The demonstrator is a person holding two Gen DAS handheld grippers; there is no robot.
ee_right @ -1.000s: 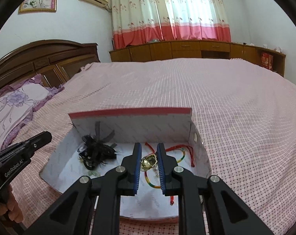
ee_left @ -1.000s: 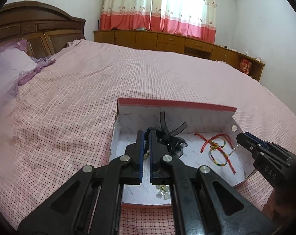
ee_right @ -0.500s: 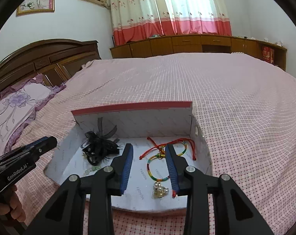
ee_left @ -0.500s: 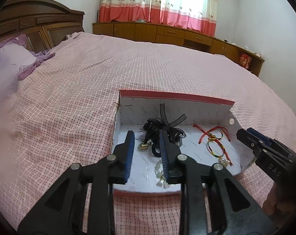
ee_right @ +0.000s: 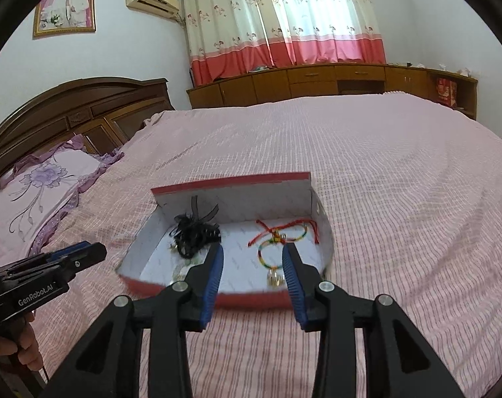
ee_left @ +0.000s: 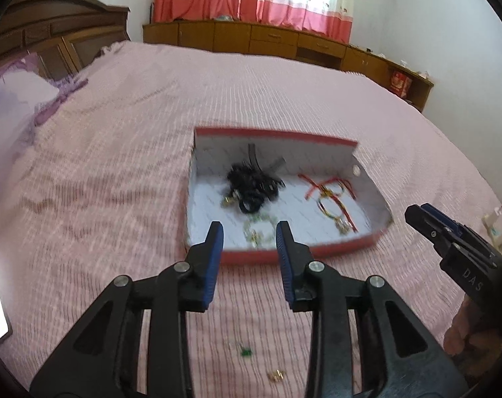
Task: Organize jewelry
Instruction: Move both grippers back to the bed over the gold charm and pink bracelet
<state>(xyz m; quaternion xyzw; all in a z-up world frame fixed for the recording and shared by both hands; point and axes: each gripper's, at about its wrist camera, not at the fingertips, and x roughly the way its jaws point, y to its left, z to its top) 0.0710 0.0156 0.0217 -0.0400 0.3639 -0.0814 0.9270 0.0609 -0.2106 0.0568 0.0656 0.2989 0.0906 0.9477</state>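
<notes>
Since the earlier frames both grippers have drawn back from inside the box (ee_left: 277, 256) toward its near rim, and each has let go of the piece it was pinching. The left gripper (ee_left: 250, 233) now sits over the near edge with its jaws opening, moderately apart, nothing between the pads; the small beaded piece (ee_left: 256, 230) lies on the box floor just beyond them. The right gripper (ee_right: 252, 258) is likewise opening, jaws moderately wide and empty.

The box rests on the pink bedspread (ee_right: 383, 172), long axis running left to right, its raised lid wall on the far side, the open side toward the grippers. Contents, left to right: the black ribbon hair piece (ee_right: 194, 232) in the far-left part; the beaded piece at the near edge; the red cord bracelet (ee_right: 284, 230) and the multicoloured bracelet (ee_right: 269, 258) with a metal charm (ee_right: 275, 278) on the right. Small loose items (ee_left: 274, 375) lie on the bedspread outside the box, nearer than the left gripper.
</notes>
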